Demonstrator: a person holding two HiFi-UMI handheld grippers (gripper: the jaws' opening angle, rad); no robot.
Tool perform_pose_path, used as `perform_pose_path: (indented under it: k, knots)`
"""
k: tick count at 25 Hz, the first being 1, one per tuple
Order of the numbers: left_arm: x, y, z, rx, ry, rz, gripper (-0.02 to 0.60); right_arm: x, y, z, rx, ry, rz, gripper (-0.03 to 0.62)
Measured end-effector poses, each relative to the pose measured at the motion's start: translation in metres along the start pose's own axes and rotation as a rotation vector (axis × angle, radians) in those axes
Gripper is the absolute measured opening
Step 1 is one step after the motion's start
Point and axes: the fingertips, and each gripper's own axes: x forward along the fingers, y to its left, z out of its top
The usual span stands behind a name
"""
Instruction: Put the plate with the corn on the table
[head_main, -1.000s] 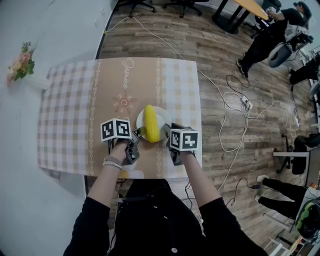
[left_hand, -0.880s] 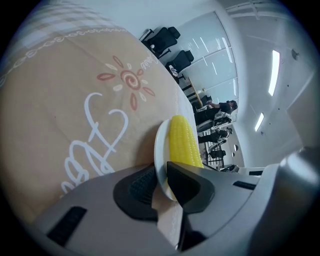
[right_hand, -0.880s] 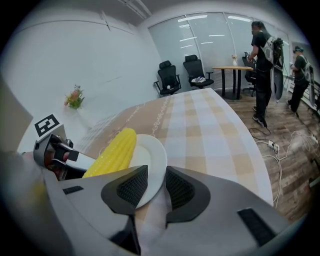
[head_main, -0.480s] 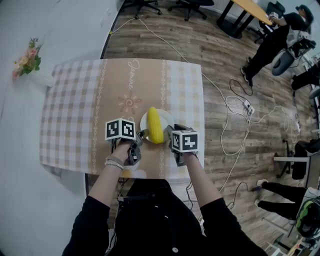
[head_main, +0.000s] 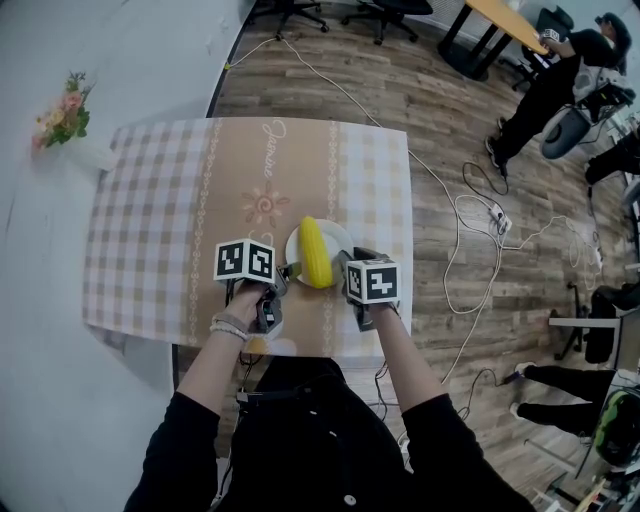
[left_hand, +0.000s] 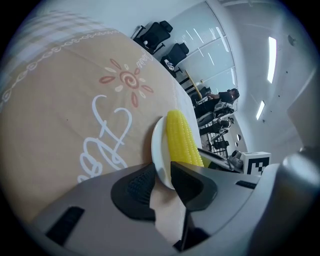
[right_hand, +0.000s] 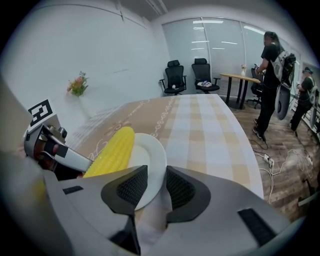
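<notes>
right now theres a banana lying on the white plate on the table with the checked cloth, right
Not quite: it isn't a banana. A yellow corn cob lies on the white plate on the table with the checked cloth. The right gripper view shows its rows of kernels plainly.

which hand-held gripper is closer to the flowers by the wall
Left. The left hand-held gripper is at the left rim of the plate, the side toward the flowers; the right hand-held gripper is at the right rim, across the corn from them.
</notes>
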Motion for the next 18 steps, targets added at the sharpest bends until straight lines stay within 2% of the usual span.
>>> perform_pose_path:
  k: [9,12,14,18]
  knots:
    - [-0.013,0.006,-0.004,0.081,-0.024,0.054,0.109,0.001,0.001,0.0,-0.007,0.006,-0.007,0.152]
    - [-0.023,0.009,-0.003,0.082,-0.064,0.057,0.097,0.0,-0.002,0.001,0.04,-0.012,-0.004,0.152]
    - [-0.029,0.009,-0.003,0.114,-0.086,0.083,0.086,-0.003,-0.005,0.002,0.069,-0.034,-0.008,0.15]
    - [-0.041,0.002,0.003,0.202,-0.153,0.117,0.043,-0.016,-0.012,0.007,0.061,-0.091,-0.044,0.094]
